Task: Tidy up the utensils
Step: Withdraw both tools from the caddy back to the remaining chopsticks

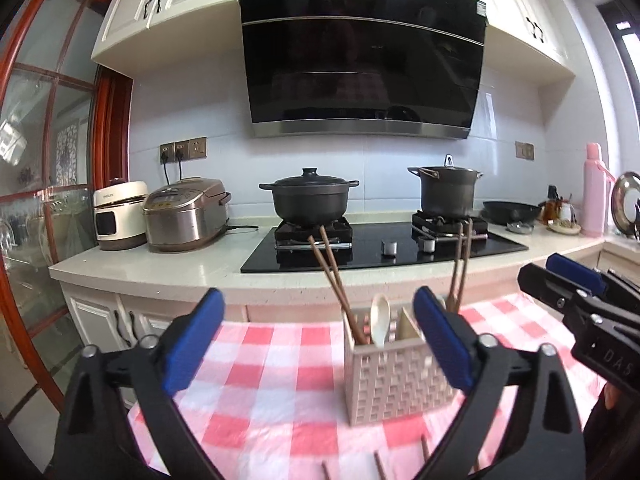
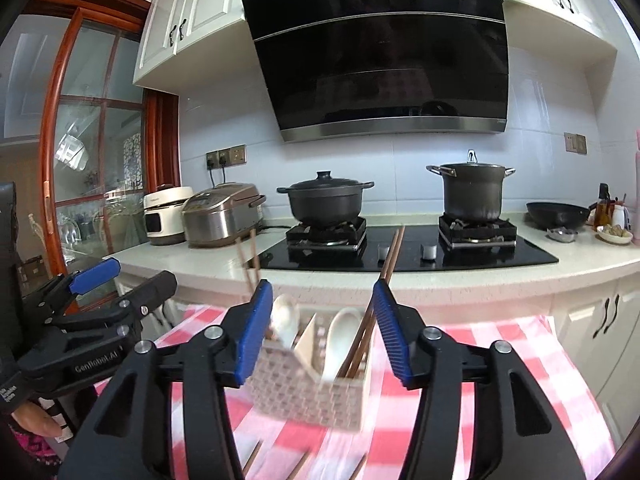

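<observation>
A pale lattice utensil holder (image 1: 394,380) (image 2: 312,384) stands on a pink checked cloth (image 1: 280,360). It holds two pairs of brown chopsticks (image 1: 332,280) (image 1: 460,264) and a white spoon (image 1: 379,320); the right wrist view shows two white spoons (image 2: 284,320) (image 2: 340,336). My left gripper (image 1: 318,312) is wide open just short of the holder, nothing between its fingers. My right gripper (image 2: 321,296) is open too, with the holder seen beyond its blue pads (image 2: 256,332), untouched. Each gripper shows in the other's view (image 1: 552,276) (image 2: 132,276). Loose chopsticks (image 1: 380,466) lie on the cloth near me.
Beyond the cloth runs a white counter (image 1: 160,268) with a black hob (image 1: 384,256), a lidded black pot (image 1: 308,200) and a grey stockpot (image 1: 448,192). Two rice cookers (image 1: 184,216) stand at the left, a wok (image 1: 512,210) and pink flask (image 1: 596,188) at the right.
</observation>
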`<control>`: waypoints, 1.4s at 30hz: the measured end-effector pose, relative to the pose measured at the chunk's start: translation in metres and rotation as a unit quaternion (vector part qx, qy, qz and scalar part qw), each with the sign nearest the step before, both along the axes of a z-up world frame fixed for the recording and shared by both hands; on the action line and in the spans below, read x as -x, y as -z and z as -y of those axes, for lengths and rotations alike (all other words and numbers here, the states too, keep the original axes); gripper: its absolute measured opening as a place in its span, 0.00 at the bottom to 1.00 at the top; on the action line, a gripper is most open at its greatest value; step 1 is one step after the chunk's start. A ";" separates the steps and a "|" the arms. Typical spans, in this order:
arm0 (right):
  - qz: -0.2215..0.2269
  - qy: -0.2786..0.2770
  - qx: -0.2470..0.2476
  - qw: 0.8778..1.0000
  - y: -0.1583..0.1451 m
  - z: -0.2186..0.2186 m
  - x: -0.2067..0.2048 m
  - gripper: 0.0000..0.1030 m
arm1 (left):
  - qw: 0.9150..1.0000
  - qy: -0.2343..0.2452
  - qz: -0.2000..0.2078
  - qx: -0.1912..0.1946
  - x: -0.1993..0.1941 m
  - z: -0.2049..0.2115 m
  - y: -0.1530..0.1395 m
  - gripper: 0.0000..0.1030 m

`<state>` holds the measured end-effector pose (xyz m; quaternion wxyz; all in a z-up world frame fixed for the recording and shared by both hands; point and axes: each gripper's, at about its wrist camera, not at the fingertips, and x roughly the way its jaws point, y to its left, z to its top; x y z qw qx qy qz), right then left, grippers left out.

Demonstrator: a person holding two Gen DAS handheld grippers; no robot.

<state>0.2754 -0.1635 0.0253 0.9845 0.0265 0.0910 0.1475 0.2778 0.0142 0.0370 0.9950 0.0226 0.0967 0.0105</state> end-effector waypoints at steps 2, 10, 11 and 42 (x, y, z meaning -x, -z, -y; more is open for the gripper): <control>-0.008 0.000 -0.002 1.000 0.006 0.000 0.014 0.54 | 1.000 0.002 -0.009 -0.003 0.017 -0.001 0.008 0.95; -0.061 -0.004 -0.014 0.998 0.044 0.002 0.062 0.62 | 0.998 0.006 -0.066 0.003 0.067 -0.016 0.054 0.95; -0.066 -0.003 -0.013 0.998 0.048 0.002 0.065 0.62 | 0.997 0.006 -0.071 0.005 0.071 -0.018 0.059 0.95; -0.301 0.036 0.024 0.953 0.144 -0.009 -0.014 0.64 | 0.980 -0.005 -0.190 0.063 0.035 -0.040 0.132 0.95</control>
